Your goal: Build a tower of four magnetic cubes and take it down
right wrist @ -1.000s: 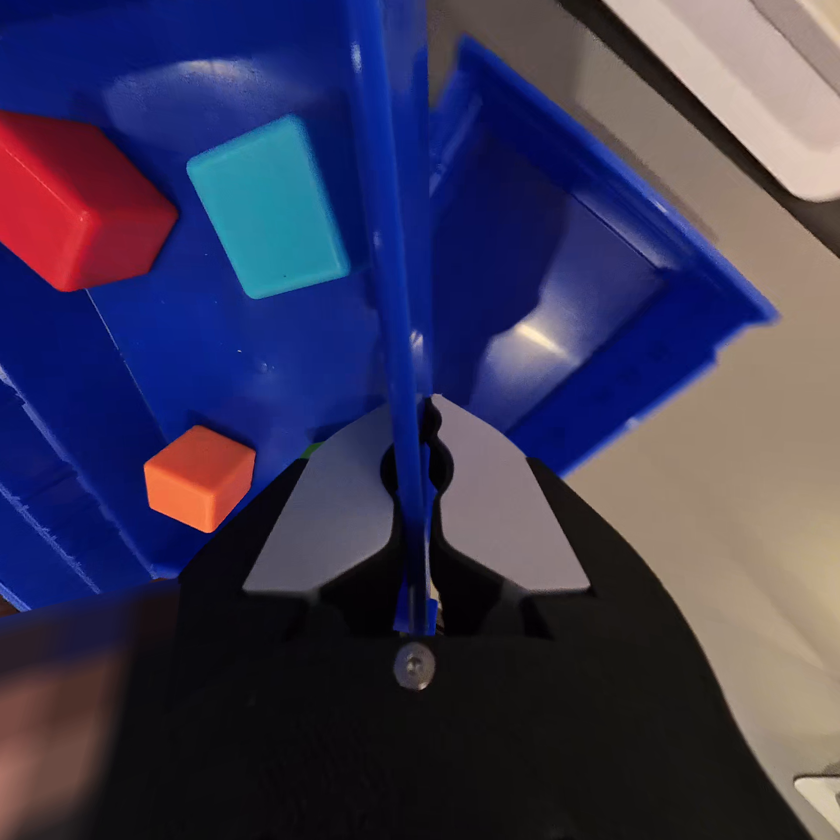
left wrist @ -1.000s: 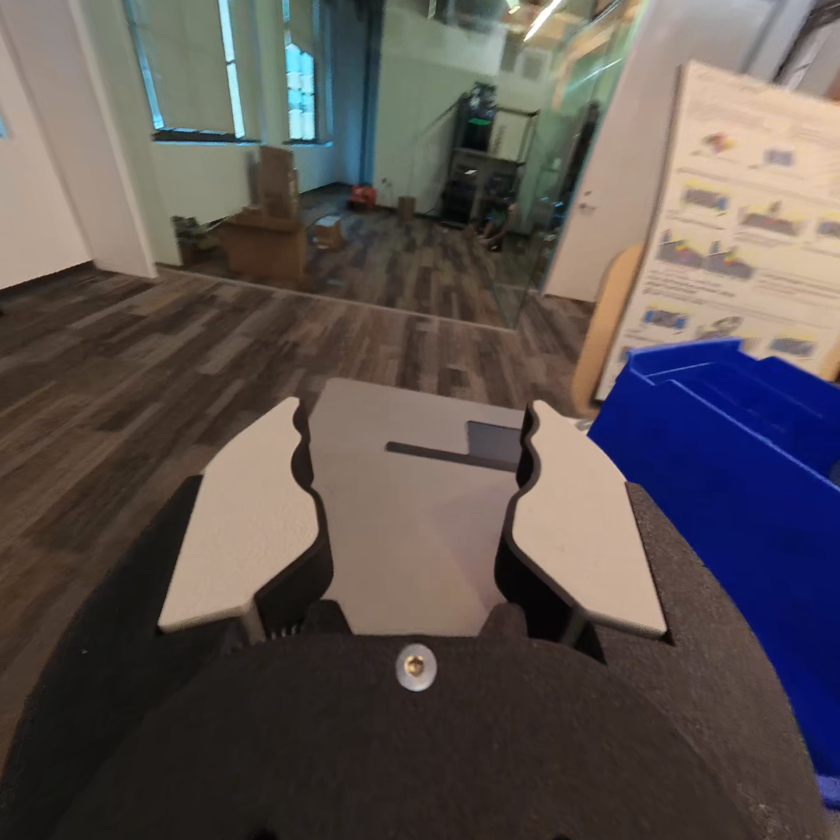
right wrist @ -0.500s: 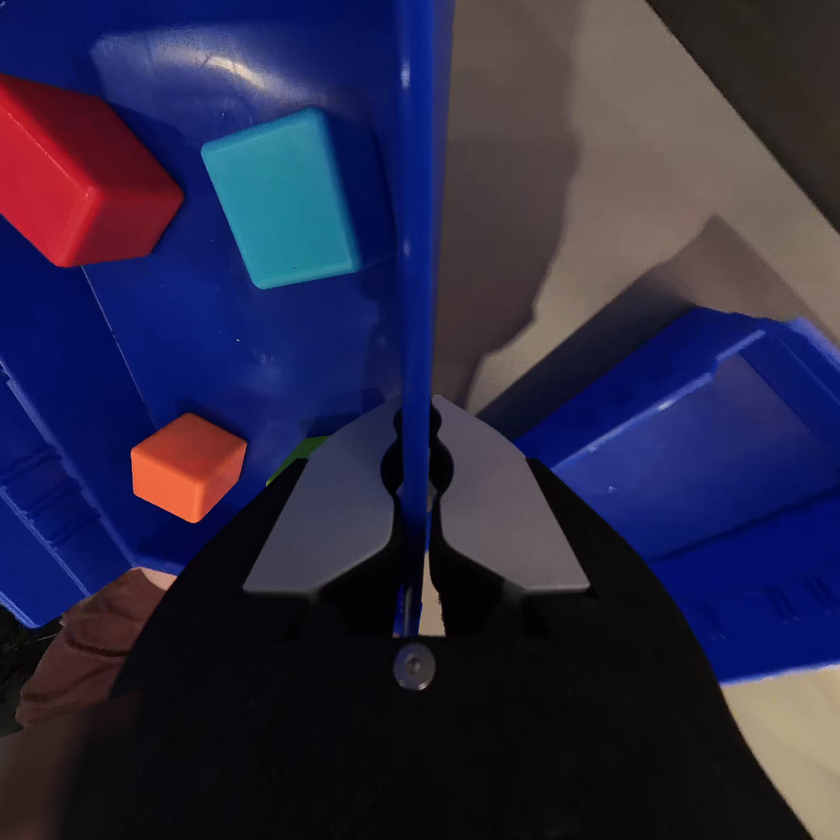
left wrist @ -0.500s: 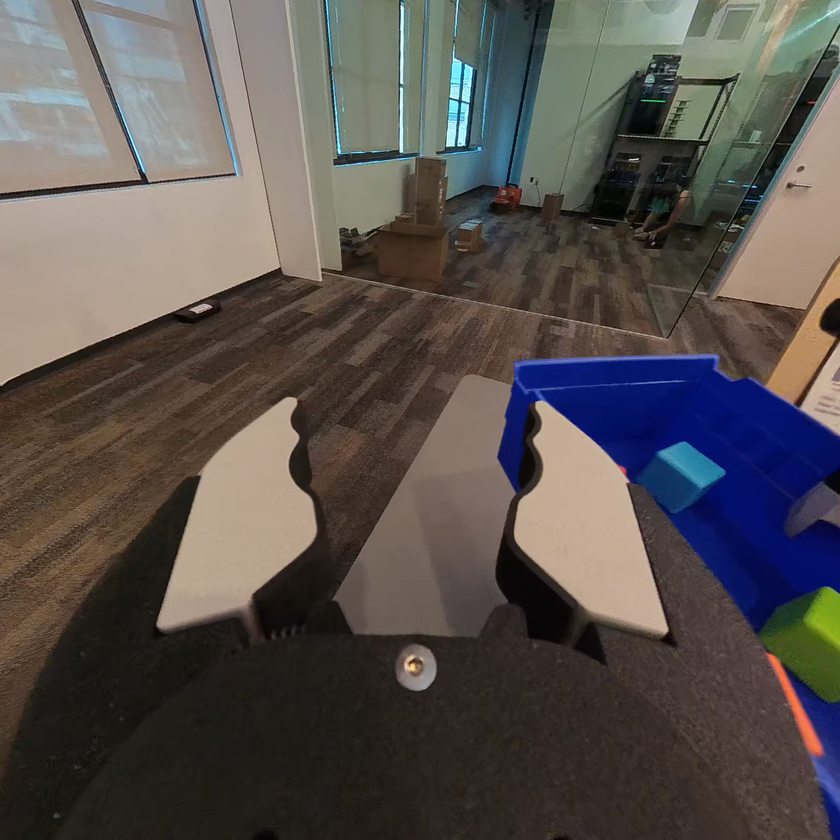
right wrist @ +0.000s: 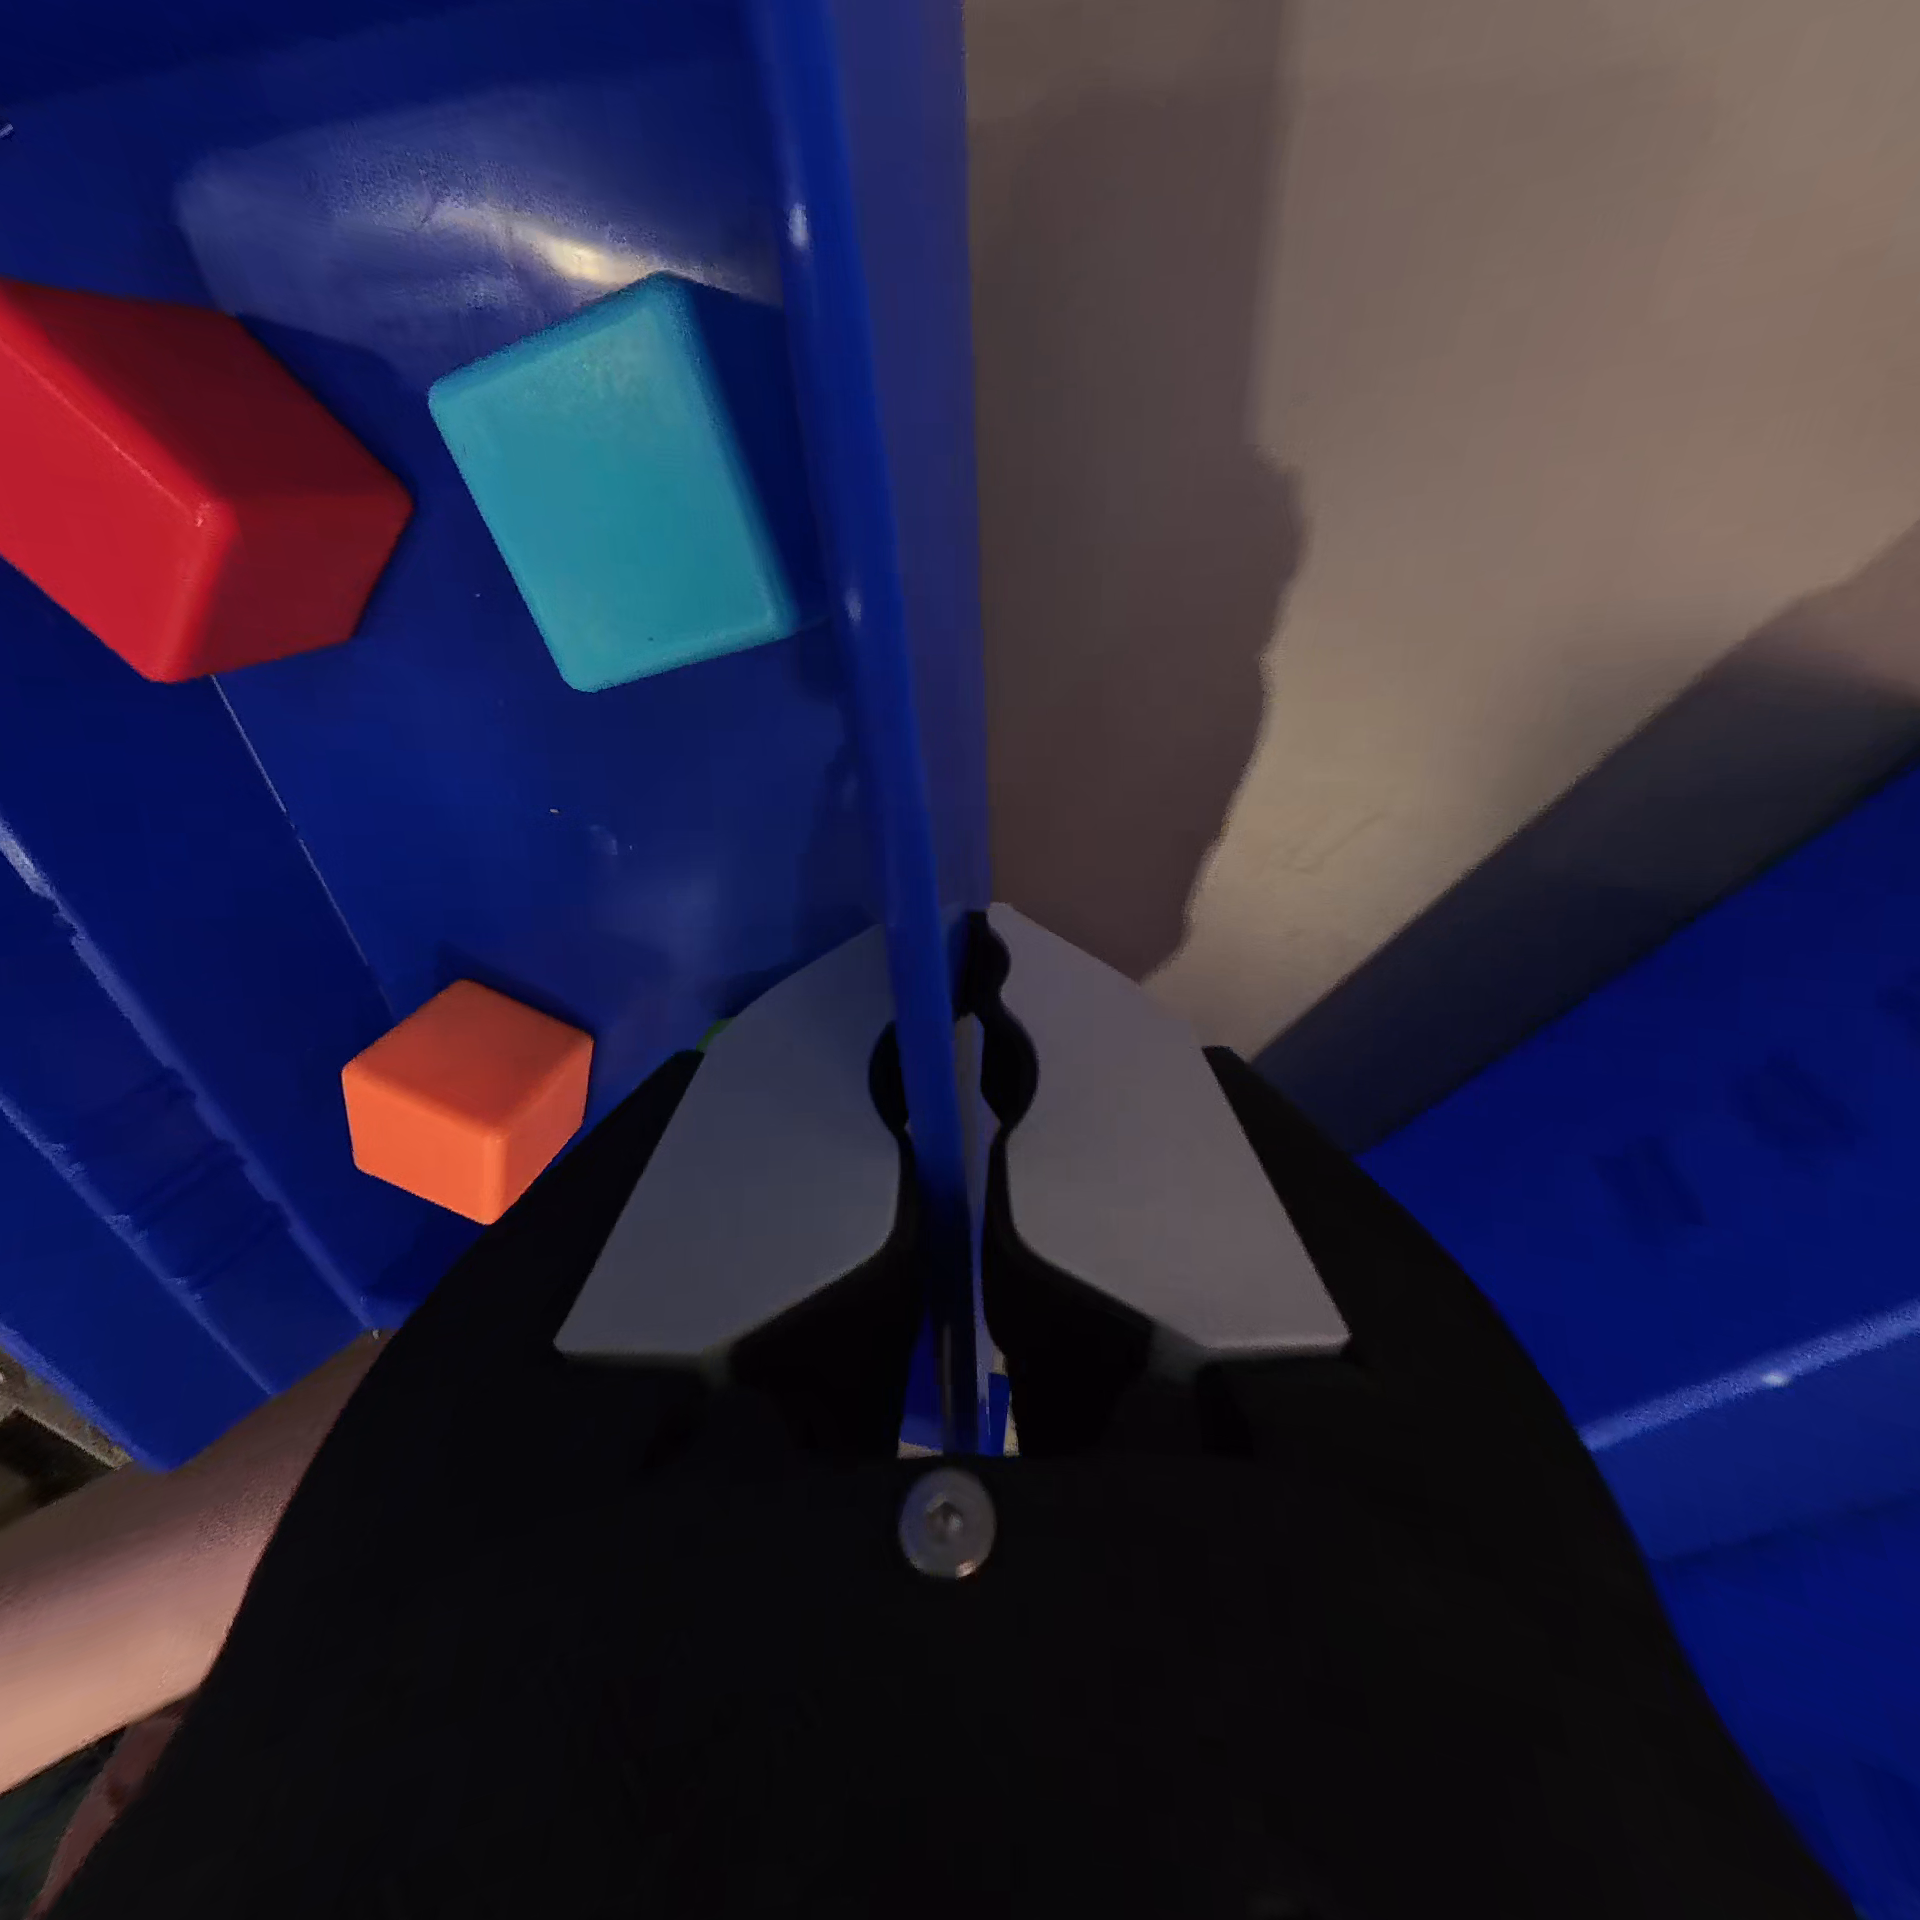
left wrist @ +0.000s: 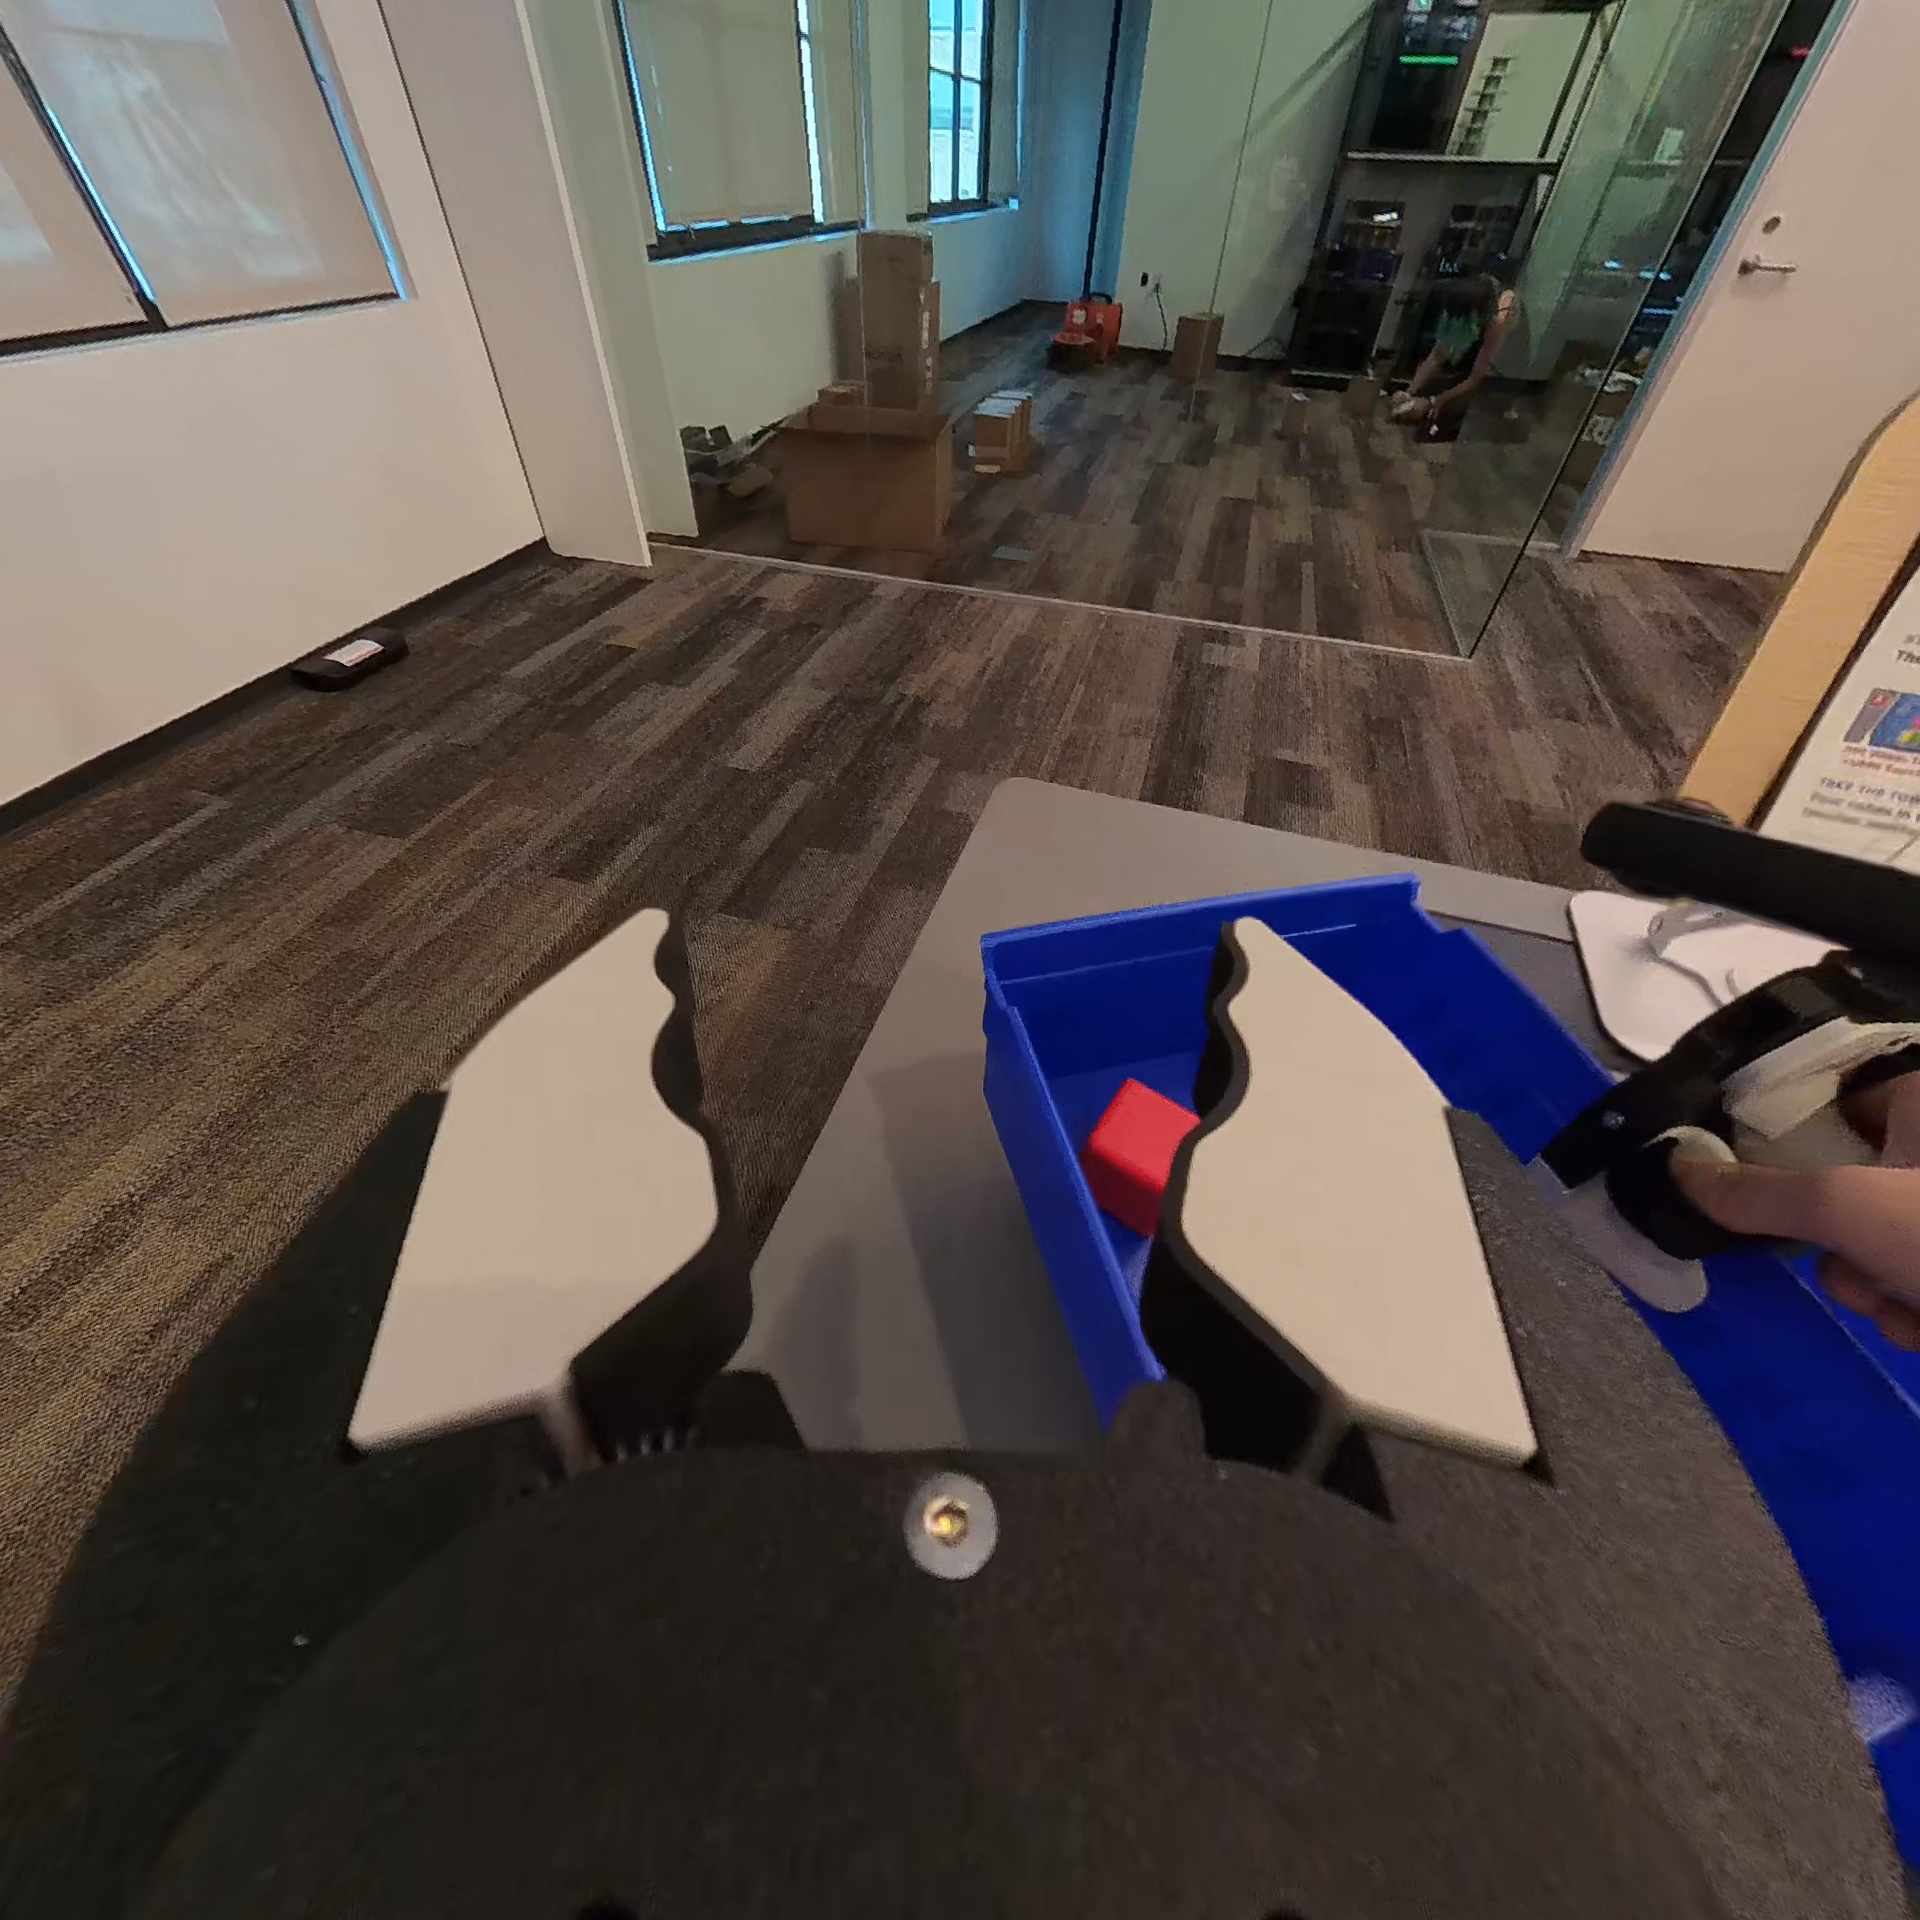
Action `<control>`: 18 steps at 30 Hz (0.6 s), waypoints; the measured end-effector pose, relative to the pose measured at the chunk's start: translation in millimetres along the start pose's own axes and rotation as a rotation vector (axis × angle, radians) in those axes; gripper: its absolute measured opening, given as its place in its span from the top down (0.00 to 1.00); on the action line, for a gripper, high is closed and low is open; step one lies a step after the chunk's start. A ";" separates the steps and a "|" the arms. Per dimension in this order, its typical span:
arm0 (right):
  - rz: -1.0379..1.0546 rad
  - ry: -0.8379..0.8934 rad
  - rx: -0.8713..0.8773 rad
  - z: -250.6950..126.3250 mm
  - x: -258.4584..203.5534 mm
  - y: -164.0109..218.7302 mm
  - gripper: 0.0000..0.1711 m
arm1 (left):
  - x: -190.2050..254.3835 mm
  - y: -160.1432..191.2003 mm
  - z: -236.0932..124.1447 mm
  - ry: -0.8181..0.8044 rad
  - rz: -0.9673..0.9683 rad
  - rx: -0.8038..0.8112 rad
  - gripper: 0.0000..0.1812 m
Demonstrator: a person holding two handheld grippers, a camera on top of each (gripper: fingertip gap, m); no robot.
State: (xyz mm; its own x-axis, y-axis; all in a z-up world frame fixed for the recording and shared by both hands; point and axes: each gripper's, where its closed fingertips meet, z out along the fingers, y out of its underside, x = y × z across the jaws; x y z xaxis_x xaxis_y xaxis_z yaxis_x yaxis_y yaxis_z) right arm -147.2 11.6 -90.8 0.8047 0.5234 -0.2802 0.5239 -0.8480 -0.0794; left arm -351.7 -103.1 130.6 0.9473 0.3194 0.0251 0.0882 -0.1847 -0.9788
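1. On the grey table (left wrist: pixel 1039 894), near its far left corner, sits a blue bin (left wrist: pixel 1049 1049). It holds the cubes: red cube (right wrist: pixel 177 488), teal cube (right wrist: pixel 613 488) and orange cube (right wrist: pixel 468 1101) lie loose and apart on the bin floor. A sliver of green shows at the right gripper's finger edge; likely the fourth cube, mostly hidden.

2. Right gripper (right wrist: pixel 951 1039): jaws nearly closed, pinching the thin side wall of the bin between them. Wall runs straight up the middle of the right wrist view. Judgement: the grip is there to carry, position or steady the bin, not to pick a cube.

3. Left gripper (left wrist: pixel 940 1091): jaws spread wide, nothing between them. It hovers over the near-left end of the bin, its right finger overlapping the bin in view. The red cube shows just beside that finger. Judgement: held open and ready for the first pick.

4. Second blue bin (right wrist: pixel 1662 1195) lies lower right of the held wall, apart from it. Cannot tell its contents.

5. No cubes stacked yet; tower not started. Bare table left of the bin looks like the probable build spot.

6. Risk: a wall pinch on thin plastic may slip or tilt the bin, sliding the cubes together so the magnets snap.
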 end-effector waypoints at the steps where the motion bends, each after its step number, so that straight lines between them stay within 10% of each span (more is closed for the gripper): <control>1: 0.013 0.004 0.003 4.8 0.7 1.3 0.96 | 0.9 2.1 1.3 0.002 0.004 -0.012 0.48; 18: 0.077 0.045 0.103 18.7 15.6 -5.2 0.85 | 10.3 13.9 11.3 0.013 0.044 -0.082 0.47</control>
State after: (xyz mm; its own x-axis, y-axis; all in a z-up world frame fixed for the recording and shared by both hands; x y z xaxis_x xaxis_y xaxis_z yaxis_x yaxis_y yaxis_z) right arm -142.6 22.7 -112.6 0.8545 0.4576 -0.2459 0.4305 -0.8887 -0.1577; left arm -344.2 -91.9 115.0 0.9546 0.2975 -0.0150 0.0704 -0.2740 -0.9591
